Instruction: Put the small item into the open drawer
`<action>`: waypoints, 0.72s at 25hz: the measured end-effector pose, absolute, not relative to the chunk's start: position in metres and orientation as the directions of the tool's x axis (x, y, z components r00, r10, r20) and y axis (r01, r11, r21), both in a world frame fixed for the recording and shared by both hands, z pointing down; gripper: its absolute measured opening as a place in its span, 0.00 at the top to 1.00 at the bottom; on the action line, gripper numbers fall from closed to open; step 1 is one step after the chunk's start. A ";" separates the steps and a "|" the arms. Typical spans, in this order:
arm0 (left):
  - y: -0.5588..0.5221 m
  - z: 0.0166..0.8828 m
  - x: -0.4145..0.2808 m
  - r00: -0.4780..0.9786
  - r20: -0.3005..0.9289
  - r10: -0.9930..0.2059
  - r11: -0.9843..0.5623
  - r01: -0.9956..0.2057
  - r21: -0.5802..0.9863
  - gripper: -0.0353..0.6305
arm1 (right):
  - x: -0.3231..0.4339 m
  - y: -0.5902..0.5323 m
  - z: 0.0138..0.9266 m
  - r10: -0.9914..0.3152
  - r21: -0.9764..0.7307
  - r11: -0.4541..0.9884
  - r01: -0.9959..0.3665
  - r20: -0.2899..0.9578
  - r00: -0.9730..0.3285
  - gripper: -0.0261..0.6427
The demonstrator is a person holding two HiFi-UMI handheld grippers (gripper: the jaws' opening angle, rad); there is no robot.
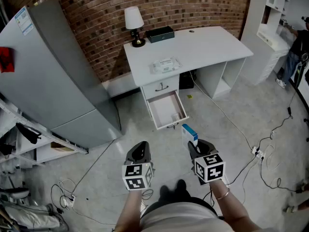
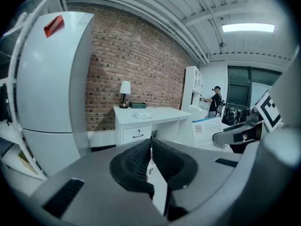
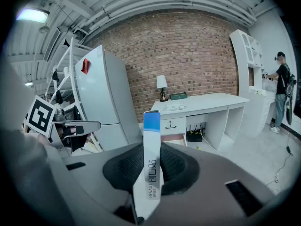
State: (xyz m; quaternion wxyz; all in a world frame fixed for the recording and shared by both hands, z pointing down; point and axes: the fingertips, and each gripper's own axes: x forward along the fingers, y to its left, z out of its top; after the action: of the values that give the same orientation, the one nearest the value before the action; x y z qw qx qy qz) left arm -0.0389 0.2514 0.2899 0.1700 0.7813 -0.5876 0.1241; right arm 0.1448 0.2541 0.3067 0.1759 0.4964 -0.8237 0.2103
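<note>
Box (image 1: 189,132), slim and white with a blue end, sits clamped between the pads of the right claw (image 1: 197,146), blue end pointing away from the person. The right gripper view shows the box (image 3: 151,173) standing up out of the right claw (image 3: 151,149), both pads pressed on its flat sides. The left claw (image 1: 139,151) is held level beside it, apart from it, and carries nothing; in its own view the left claw (image 2: 151,147) has its pads closed together. Both claws hang above the floor (image 1: 111,149), short of the drawer (image 1: 179,108), which is pulled out from under the white surface (image 1: 207,45). On the surface stand a lamp (image 1: 133,25) and a dark case (image 1: 160,34) at the back, with a packet (image 1: 165,65) near the front edge. A grey fridge (image 1: 53,66) stands to the left.
</note>
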 end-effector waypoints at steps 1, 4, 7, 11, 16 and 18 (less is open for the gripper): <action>0.251 0.290 -0.038 0.279 0.394 -0.876 -0.253 -0.960 0.119 0.90 | 0.145 0.254 0.306 -0.744 -0.173 0.420 -0.891 0.497 -0.447 0.83; 0.252 0.290 -0.033 0.280 0.395 -0.875 -0.254 -0.960 0.118 0.90 | 0.148 0.255 0.306 -0.743 -0.184 0.421 -0.888 0.492 -0.454 0.83; 0.254 0.289 -0.026 0.278 0.397 -0.875 -0.251 -0.961 0.118 0.90 | 0.153 0.257 0.305 -0.736 -0.205 0.431 -0.879 0.483 -0.473 0.83; 0.254 0.289 -0.019 0.274 0.395 -0.877 -0.249 -0.962 0.115 0.90 | 0.156 0.258 0.301 -0.734 -0.216 0.449 -0.867 0.465 -0.496 0.83; 0.255 0.288 -0.010 0.272 0.394 -0.878 -0.250 -0.962 0.106 0.90 | 0.162 0.257 0.298 -0.738 -0.222 0.450 -0.865 0.453 -0.500 0.83; 0.253 0.287 -0.005 0.266 0.390 -0.882 -0.247 -0.964 0.101 0.90 | 0.168 0.256 0.297 -0.738 -0.229 0.450 -0.863 0.449 -0.504 0.83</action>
State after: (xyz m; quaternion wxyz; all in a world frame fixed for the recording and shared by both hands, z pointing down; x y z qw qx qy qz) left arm -0.0051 0.2535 0.2868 0.1617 0.7792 -0.5921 0.1273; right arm 0.1683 0.2557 0.2968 0.1435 0.4770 -0.8392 0.2182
